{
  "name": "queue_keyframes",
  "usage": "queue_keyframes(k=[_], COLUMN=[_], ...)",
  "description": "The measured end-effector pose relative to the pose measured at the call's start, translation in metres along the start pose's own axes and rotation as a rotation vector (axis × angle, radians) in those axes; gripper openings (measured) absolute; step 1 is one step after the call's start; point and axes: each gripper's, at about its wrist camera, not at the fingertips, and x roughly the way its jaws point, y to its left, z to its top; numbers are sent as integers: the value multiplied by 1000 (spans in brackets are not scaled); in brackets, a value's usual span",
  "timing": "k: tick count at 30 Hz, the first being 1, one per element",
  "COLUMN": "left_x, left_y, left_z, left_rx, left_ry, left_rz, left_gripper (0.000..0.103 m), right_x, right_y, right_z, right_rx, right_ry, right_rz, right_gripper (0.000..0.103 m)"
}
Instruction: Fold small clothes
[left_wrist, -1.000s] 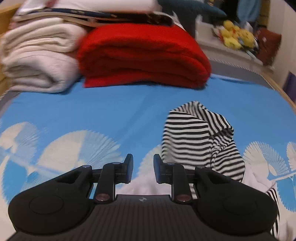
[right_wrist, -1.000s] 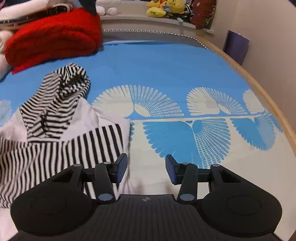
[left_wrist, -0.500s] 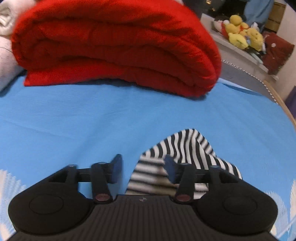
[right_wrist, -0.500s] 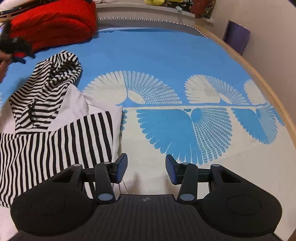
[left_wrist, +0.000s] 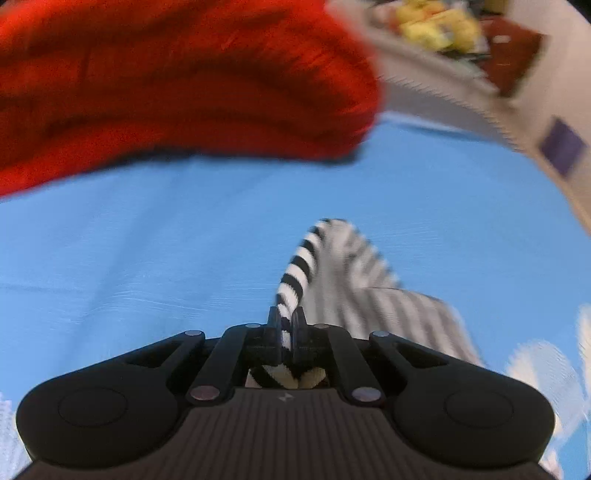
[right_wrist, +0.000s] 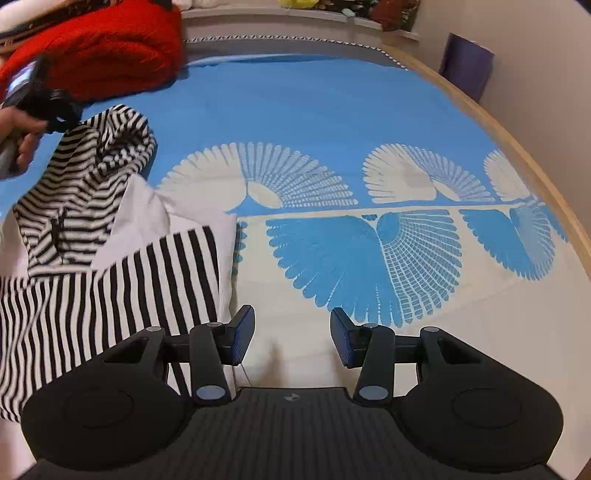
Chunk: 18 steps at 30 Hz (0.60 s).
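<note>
On the blue bed (right_wrist: 314, 110), just in front of the folded red blanket (left_wrist: 177, 85), the striped hooded top (right_wrist: 85, 236) lies partly spread out, its hood end toward the blanket and its body toward the near edge. The left gripper (left_wrist: 286, 325) has its jaws pressed together on a fold of the striped hood, lifting a ridge of cloth off the sheet. The right gripper (right_wrist: 291, 338) hovers beside the top's near corner, jaws spread and holding nothing. To my eye the fold is only starting: the hood looks about to be brought over onto the body. Next, the right gripper probably needs to pin or take the near edge so the cloth doesn't drag along.
</note>
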Motion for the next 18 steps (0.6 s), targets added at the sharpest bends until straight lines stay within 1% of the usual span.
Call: queue_keyframes(k=[2,4,6,7,8,9,10,12,13,14,15,16,18], left_x=[-48,-111,-179,-214,-247,-272,-295,-330,-341,-352,-360,-362,-354], left_y=[-17,-37,-58,-65,-72,-75,-77,-74,-70,-64,-52,-39,-3], left_z=[-13,-37,-75,-101,-131,-159,-189,-249,-268,-284,-291,-293,-294], left_rx=[63,154,272,316,361,393,420,448,445,411,321,199,-128], left_ry=[-52,-118,-176,-190,-188,-169,-124,16,58,69,64,65,69], left_rz=[-49,-124,-187,-233,-280,-311,-342,-406,-406,-375,-329,-293,-258], left_gripper=[4,4,4,4,4,5,5,10,13,21,31,34,34], right_x=[-6,-14,-22,-25,-29,-34,-37,-46,-51,-54,-58,-60,-60], right_y=[-3,-6,-10,-12,-15,-17,-20,-24,-26,-27,-27,-25,-21], right_z=[4,8,10,11,11,11,12,10,9,7,5,3,-1], right_rx=[18,43,77,98,127,157,184,240,267,288,301,307,325], right_ry=[-20,-48,-72,-81,-92,-104,-115,-140,-148,-153,-157,-157,-138], right_rz=[8,20,38,50,65,79,91,121,135,151,172,194,243], right_gripper=[47,47,47,47,47,47,47,47,47,47,47,47,47])
